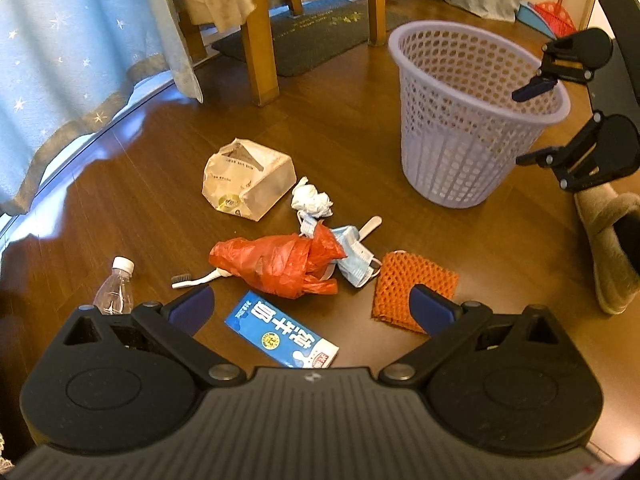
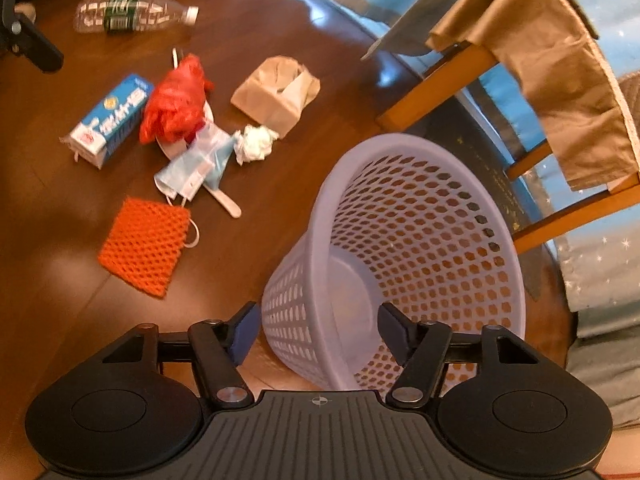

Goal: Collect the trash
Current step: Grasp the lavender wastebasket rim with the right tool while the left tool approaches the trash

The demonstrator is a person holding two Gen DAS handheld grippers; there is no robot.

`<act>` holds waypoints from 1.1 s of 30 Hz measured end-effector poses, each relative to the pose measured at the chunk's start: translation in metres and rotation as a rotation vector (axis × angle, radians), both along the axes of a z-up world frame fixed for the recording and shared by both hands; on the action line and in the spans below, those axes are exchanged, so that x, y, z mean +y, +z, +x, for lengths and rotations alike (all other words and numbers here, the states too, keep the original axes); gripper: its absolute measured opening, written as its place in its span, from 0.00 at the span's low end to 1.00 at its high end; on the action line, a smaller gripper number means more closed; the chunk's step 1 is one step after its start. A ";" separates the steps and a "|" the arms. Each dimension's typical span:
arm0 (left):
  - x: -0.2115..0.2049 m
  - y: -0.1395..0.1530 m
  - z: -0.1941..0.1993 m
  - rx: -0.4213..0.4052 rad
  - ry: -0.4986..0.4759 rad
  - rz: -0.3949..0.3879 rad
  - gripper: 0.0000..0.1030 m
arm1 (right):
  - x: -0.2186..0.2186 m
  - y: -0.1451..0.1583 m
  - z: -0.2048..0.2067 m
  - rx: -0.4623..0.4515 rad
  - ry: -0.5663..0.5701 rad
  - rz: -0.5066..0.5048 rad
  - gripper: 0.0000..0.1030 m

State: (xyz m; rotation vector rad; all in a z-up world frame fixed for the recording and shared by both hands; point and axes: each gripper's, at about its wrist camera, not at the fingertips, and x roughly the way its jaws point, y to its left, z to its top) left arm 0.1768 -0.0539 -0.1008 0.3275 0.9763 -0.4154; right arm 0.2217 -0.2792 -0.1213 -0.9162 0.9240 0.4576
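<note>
Left gripper jaws are held wide over milk carton, right gripper jaws wide at the lilac basket rim, trash scattered on the floor beyond: red bag, paper bag.

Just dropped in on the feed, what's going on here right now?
A person holding a claw in each hand is partway into clearing litter off a wooden floor. The right claw is open over the rim of the lavender basket, which looks empty. The left claw hovers open above the blue milk carton, holding nothing. Still on the floor: red plastic bag, paper bag, crumpled tissue, face mask, orange mesh, toothbrush and clear bottle.
</note>
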 end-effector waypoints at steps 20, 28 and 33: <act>-0.016 -0.020 0.003 0.042 -0.044 -0.007 0.98 | 0.007 -0.044 -0.008 -0.062 0.146 -0.230 0.27; -0.021 -0.027 0.003 0.056 -0.055 -0.008 0.98 | 0.010 -0.053 -0.008 -0.044 0.151 -0.226 0.27; -0.023 -0.031 0.000 0.067 -0.062 -0.010 0.96 | 0.012 -0.055 -0.008 -0.039 0.150 -0.240 0.25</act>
